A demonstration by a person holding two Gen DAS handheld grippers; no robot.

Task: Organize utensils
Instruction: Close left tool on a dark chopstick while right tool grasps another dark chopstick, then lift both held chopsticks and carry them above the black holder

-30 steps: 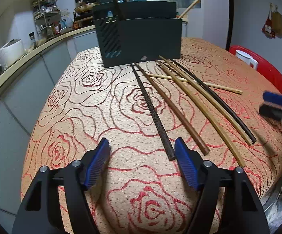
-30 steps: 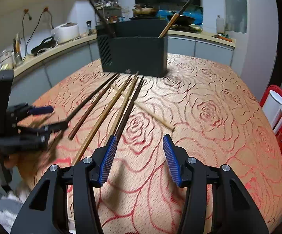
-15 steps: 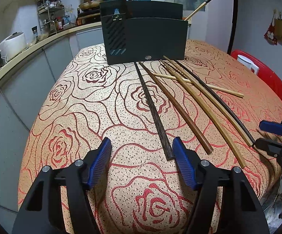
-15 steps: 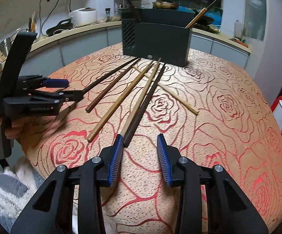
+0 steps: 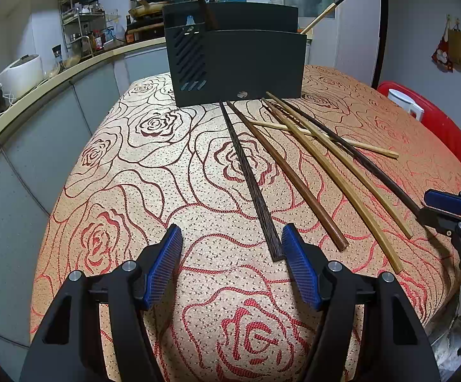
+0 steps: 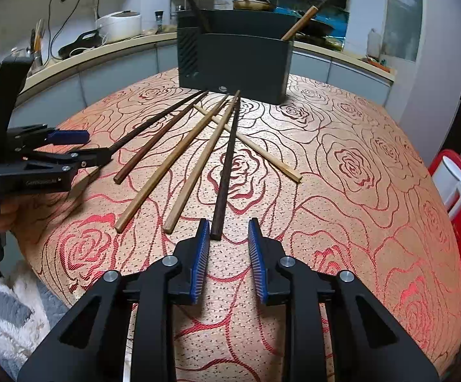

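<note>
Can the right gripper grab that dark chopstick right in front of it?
Probably yes. The dark chopstick's near end lies just ahead of the right gripper, whose jaws, just closing, are still apart with nothing between.

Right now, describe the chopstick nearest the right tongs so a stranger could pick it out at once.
Find the dark utensil holder at the far side of the rose-patterned tablecloth; six chopsticks fan out from it. The dark chopstick is the near-black one lying just ahead of the right tongs. Its left neighbours are pale tan, and a pale chopstick crosses beneath it.
</note>
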